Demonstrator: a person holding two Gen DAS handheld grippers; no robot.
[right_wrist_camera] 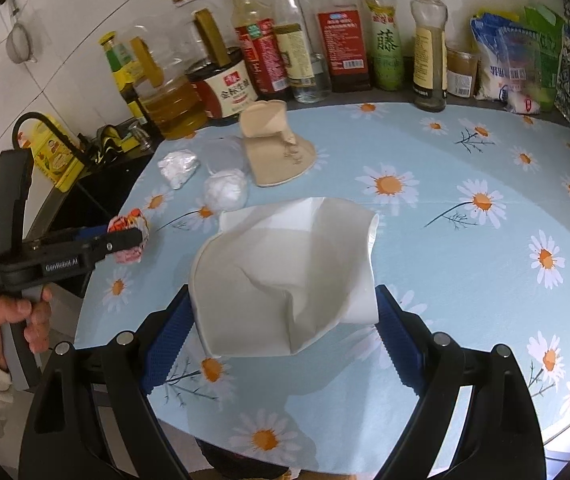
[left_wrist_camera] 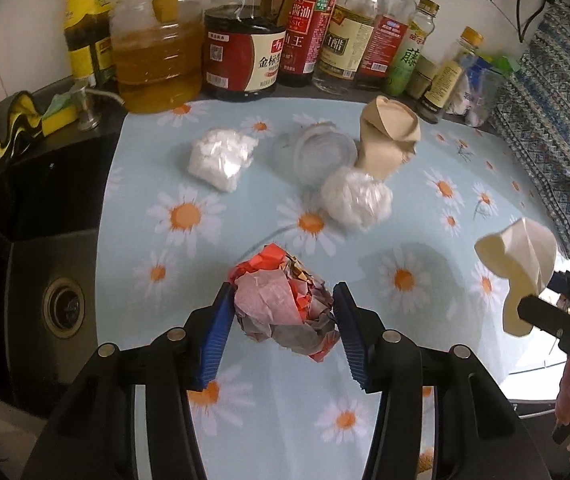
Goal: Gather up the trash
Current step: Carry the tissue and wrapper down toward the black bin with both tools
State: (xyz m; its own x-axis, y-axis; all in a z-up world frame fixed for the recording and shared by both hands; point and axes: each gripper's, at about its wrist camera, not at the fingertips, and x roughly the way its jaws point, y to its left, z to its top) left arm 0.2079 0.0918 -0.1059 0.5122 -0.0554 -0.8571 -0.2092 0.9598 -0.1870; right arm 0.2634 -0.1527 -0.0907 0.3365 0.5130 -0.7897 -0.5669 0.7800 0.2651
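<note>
Left claw [left_wrist_camera: 283, 312] grips a crumpled wad of red and pink paper [left_wrist_camera: 281, 300], its blue ribbed pads [left_wrist_camera: 215, 336] pressed in on both sides with the jaws drawn fairly close together; the wad sits raised off the daisy-print cloth on the bench [left_wrist_camera: 189, 360]. Right claw [right_wrist_camera: 285, 312] stands much wider and clamps a crushed white paper cup [right_wrist_camera: 285, 272], one blue pad against each flank, the cup's open mouth facing away from the camera.

Ahead of the left claw, more trash lies on the cloth: a ball of white plastic film [left_wrist_camera: 357, 200] nearest, a clear plastic lid [left_wrist_camera: 321, 152] just beyond and touching it, a crushed tan paper cup [left_wrist_camera: 385, 136] standing to the right of the lid, and a second white crumpled wad [left_wrist_camera: 221, 156] off to the left, apart from the rest. To the right of the left claw, well out toward the cloth's edge, the white cup shows again in the other claw's grip.

Beyond all of this a row of oil, vinegar and sauce bottles [left_wrist_camera: 245, 52] lines the wall at the back of the bench. Left of the left claw is a dark sink [left_wrist_camera: 63, 300] with its drain, a yellow sponge [left_wrist_camera: 59, 116] on its rim.

From the right wrist view, a hand [right_wrist_camera: 9, 320] in a pale sleeve holds the left claw's handle at the far left.
</note>
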